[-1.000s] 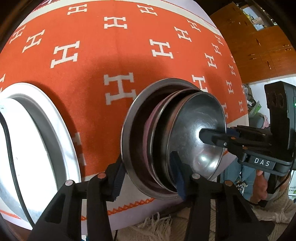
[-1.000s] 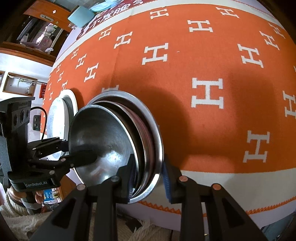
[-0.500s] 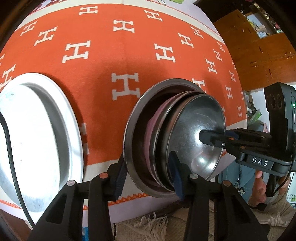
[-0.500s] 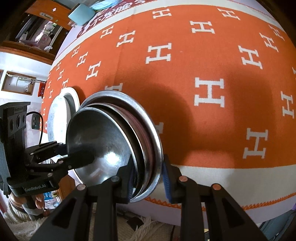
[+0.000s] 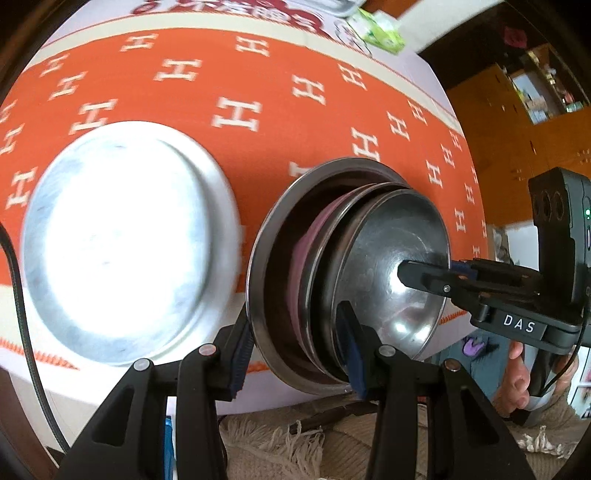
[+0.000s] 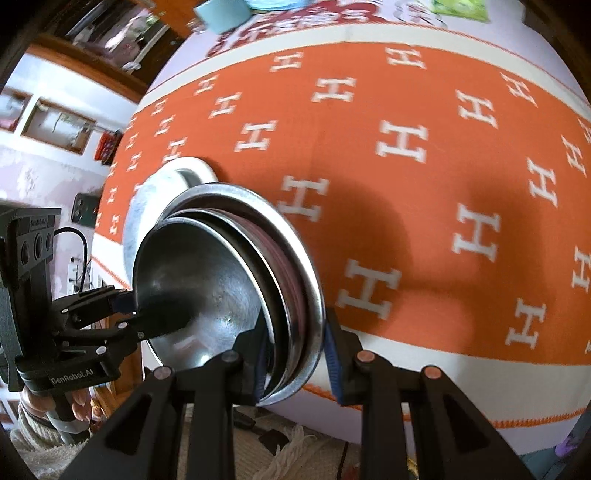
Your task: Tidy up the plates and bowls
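Note:
A nested stack of dishes (image 5: 388, 266) hangs tilted above the orange cloth: a wide steel plate outermost, a pink plate inside it, steel bowls innermost. My left gripper (image 5: 295, 350) is shut on the stack's near rim, one pad behind the outer plate and one inside the bowl. My right gripper (image 5: 436, 273) clamps the opposite rim. In the right wrist view the same stack (image 6: 207, 288) sits in my right gripper (image 6: 295, 354), with the left gripper (image 6: 147, 314) on its far side. A large steel plate (image 5: 122, 240) lies flat on the cloth beside the stack, its edge (image 6: 155, 199) showing behind it.
The orange cloth (image 5: 258, 85) with white H marks covers the table to its front edge. At the far edge lie a green packet (image 5: 380, 29) and a teal box (image 6: 221, 14). Wooden cabinets (image 5: 517, 129) stand to the right. A fringed rug (image 5: 295, 443) lies below.
Both grippers have risen with the stack still clamped. More of the table's far side shows, and the large plate has come fully into the left wrist view.

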### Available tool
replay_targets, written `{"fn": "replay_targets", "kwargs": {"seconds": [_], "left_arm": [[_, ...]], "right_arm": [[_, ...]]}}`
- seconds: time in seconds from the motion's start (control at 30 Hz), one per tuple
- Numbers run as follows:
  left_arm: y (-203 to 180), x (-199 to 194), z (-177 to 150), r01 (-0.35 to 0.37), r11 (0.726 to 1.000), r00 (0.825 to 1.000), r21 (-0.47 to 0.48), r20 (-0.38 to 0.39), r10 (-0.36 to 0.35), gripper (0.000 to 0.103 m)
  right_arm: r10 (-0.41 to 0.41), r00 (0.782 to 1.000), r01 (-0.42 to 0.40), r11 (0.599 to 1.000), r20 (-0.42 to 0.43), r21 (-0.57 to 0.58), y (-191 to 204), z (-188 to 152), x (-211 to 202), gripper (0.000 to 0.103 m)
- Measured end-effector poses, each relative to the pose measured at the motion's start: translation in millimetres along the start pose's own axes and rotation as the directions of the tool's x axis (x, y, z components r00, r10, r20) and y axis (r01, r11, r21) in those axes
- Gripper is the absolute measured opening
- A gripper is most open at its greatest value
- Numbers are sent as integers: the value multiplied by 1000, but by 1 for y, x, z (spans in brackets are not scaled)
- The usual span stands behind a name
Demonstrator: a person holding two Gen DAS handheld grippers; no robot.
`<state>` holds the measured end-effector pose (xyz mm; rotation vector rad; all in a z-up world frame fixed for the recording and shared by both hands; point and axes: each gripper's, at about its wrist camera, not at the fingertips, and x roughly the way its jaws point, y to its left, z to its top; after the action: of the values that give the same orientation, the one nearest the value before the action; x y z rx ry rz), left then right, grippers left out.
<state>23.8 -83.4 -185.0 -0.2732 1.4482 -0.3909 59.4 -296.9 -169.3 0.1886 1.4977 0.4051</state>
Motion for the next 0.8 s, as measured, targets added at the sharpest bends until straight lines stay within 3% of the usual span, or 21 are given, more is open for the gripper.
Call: {"fn": "replay_targets", "kwargs": {"seconds": [0.33,0.6,0.8], "left_arm": [[61,-45,1,-16,999,999,-38,47,18,42],[126,-55,16,-14,1000,1000,4,-14,14,42],[161,-36,35,-7,999,996,48,-85,11,42]], "right_arm": [[12,1000,-12,999,8,-53,70,24,13,26],[-19,1000,18,1000,9,5,126,38,43,27],[-68,998,68,995,4,77,145,47,70,27]]}}
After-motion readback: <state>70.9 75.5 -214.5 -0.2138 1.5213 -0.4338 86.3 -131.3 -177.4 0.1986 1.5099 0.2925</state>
